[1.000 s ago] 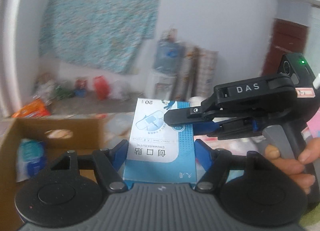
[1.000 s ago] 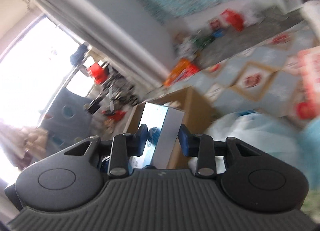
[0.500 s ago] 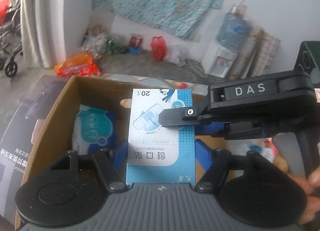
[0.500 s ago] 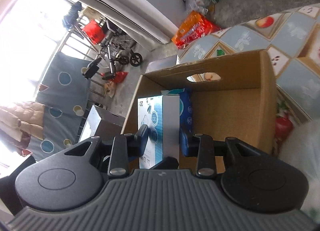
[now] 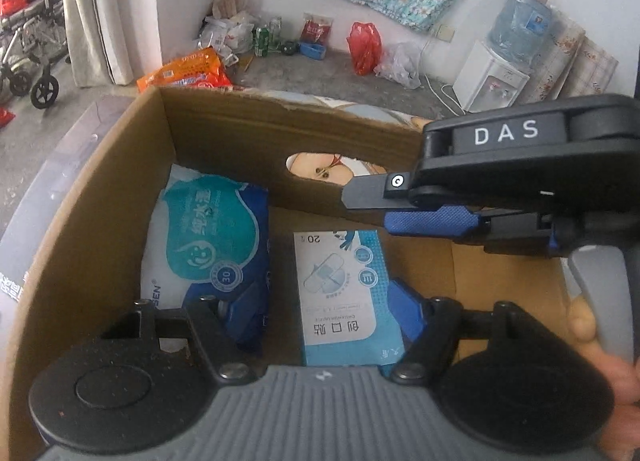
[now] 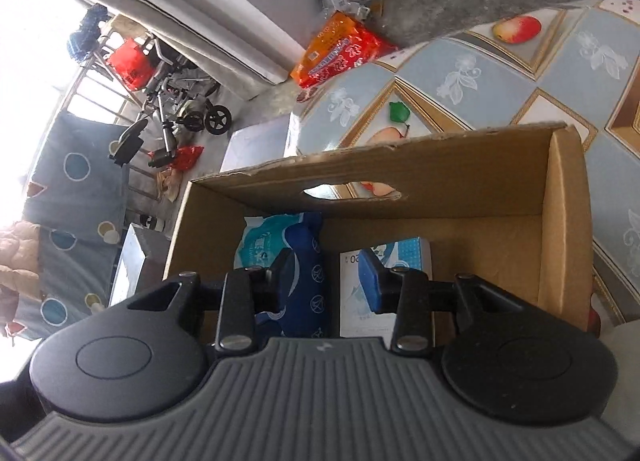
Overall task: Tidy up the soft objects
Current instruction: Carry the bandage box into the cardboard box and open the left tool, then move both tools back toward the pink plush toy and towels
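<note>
My left fingers (image 5: pixel 322 315) stand apart around the bandage box (image 5: pixel 340 293), lower centre, lying on the cardboard box (image 5: pixel 100 197) floor. My right fingers (image 6: pixel 326 277) have just been opening, empty. A wet-wipes pack (image 5: pixel 204 241) lies left.

Your left claw (image 5: pixel 324 313) straddles the bandage box (image 5: pixel 340 293) in the cardboard box (image 5: pixel 100 197), beside the wipes pack (image 5: pixel 204 245).

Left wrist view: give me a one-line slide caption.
Bandage box lies in the cardboard box beside a wipes pack, both grippers open above.
</note>
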Available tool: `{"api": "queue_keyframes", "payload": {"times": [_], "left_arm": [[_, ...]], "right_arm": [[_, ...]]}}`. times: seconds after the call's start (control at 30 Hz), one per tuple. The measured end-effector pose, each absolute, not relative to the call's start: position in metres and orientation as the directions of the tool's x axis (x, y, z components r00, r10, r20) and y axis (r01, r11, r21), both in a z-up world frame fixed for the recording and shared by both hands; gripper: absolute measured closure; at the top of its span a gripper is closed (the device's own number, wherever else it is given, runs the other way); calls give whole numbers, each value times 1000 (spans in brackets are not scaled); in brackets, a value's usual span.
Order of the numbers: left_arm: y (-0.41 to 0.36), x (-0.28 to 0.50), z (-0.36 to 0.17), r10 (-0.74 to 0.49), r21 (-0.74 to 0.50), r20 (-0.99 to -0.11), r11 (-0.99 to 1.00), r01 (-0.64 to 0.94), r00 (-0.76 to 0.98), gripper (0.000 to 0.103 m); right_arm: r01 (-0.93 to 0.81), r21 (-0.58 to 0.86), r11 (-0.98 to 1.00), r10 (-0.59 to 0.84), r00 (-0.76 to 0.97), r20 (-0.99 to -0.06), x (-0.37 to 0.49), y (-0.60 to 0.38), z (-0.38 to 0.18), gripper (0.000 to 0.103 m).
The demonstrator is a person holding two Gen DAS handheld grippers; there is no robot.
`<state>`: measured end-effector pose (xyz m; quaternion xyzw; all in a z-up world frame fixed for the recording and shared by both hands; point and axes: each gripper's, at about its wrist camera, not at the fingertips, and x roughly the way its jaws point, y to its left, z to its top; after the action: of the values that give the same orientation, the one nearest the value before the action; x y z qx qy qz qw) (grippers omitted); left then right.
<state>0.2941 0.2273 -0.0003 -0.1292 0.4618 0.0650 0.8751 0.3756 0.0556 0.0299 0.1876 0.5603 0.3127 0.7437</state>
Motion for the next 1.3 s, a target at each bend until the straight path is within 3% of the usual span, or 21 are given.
{"api": "queue_keyframes", "payload": {"times": [0.3, 0.37, 0.43, 0.53, 0.67, 0.83, 0.97, 1.07, 1.13, 1.3], "left_arm": [[200, 278, 24, -32, -149, -808, 977, -151, 588, 32], [190, 275, 22, -50, -145, -817, 982, -120, 574, 37], [181, 279, 12, -79, -164, -836, 981, -109, 544, 53], [180, 297, -4, -170, -267, -852, 955, -132, 495, 62], [183, 325, -29, -261, -377, -854, 907, -190, 450, 64], [177, 351, -63, -248, -353, -893, 904, -242, 376, 66], [175, 351, -54, -125, -259, -893, 928, -267, 432, 59], [176, 342, -45, -123, -271, -888, 919, -287, 442, 47], [176, 329, -31, -113, -274, -877, 916, -292, 467, 29], [176, 281, 21, -5, -231, -825, 915, -330, 565, 20]], "right_arm": [[-301, 716, 630, 776, 211, -594, 348, 6, 91, 68], [-324, 730, 601, 799, 225, -558, 330, -18, 110, 68], [-346, 745, 570, 822, 236, -519, 309, -47, 126, 68], [-379, 746, 548, 836, 267, -479, 269, -101, 140, 63], [-338, 748, 571, 816, 329, -475, 217, -191, 139, 62], [-187, 735, 652, 719, 458, -522, 169, -302, 128, 61], [-55, 728, 683, 616, 580, -534, 135, -382, 122, 57], [0, 737, 675, 569, 635, -522, 110, -422, 116, 53], [6, 743, 669, 558, 657, -507, 97, -438, 111, 49], [-30, 657, 753, 492, 689, -532, 81, -452, 114, 28]]}}
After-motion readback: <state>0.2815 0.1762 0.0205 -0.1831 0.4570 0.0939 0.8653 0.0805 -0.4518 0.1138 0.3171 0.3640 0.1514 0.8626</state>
